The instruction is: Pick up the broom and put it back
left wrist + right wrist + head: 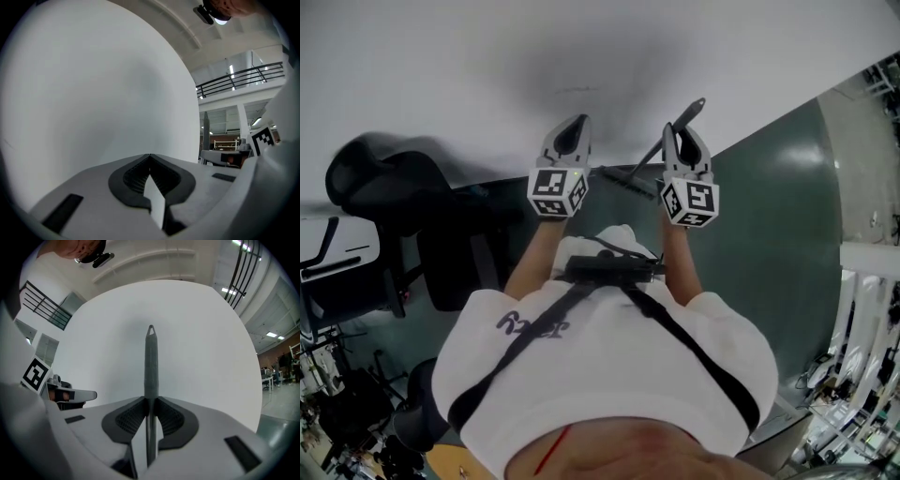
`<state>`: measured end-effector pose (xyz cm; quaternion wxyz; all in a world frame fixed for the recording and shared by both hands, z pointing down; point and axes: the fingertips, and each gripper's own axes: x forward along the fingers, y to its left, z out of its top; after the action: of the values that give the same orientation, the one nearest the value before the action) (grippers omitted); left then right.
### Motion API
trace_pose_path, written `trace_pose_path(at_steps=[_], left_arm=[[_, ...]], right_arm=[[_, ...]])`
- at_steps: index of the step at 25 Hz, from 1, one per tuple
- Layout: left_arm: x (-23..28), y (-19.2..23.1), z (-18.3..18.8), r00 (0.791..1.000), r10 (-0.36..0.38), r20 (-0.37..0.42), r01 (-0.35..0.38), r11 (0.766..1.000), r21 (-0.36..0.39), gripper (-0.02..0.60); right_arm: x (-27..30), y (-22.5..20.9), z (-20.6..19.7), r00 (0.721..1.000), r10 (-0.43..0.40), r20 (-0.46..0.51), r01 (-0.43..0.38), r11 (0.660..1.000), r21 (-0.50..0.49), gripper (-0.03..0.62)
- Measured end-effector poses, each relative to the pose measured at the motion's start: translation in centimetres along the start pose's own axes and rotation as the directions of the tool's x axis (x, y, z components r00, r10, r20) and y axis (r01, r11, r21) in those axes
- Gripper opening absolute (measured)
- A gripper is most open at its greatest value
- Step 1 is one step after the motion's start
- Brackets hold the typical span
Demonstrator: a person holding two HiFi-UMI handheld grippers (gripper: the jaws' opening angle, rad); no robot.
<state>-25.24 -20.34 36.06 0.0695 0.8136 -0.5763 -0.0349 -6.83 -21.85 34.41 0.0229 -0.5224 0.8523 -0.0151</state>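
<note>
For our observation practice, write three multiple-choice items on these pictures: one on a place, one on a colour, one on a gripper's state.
1. Where is the broom handle? A on the chair; B in the right gripper; C on the floor.
2. What colour is that handle? A red; B grey; C yellow.
3. How do the jaws of the left gripper stand? A together, empty; B wide apart; C closed on a cloth.
Key: 1 B, its jaws clamp the handle; 2 B, it looks grey; 3 A, they meet with nothing between.
</note>
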Motion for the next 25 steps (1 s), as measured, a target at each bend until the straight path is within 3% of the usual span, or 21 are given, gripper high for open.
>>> trace_pose_path(at_steps=[11, 18, 25], left_arm=[[1.1, -0.2, -0.5, 1.0, 0.015, 0.01, -0.016, 0.998, 0.053, 0.011], [3.0, -3.5, -1.9, 0.993, -0.12, -0.012, 0.12, 0.993, 0.014, 0.011], [5.8, -10.8, -3.3, 0.958, -0.277, -0.067, 0.278, 0.961, 0.001, 0.011]], right_arm=[[0.1, -0.6, -0.1, 0.999, -0.033, 0.036, 0.033, 0.999, -0.006, 0.089], [-2.0, -2.8, -0.9, 0.996, -0.082, 0.024, 0.082, 0.997, -0.002, 0.089], [-6.4, -8.0, -1.0, 0.988, -0.154, -0.018, 0.154, 0.988, -0.017, 0.089]])
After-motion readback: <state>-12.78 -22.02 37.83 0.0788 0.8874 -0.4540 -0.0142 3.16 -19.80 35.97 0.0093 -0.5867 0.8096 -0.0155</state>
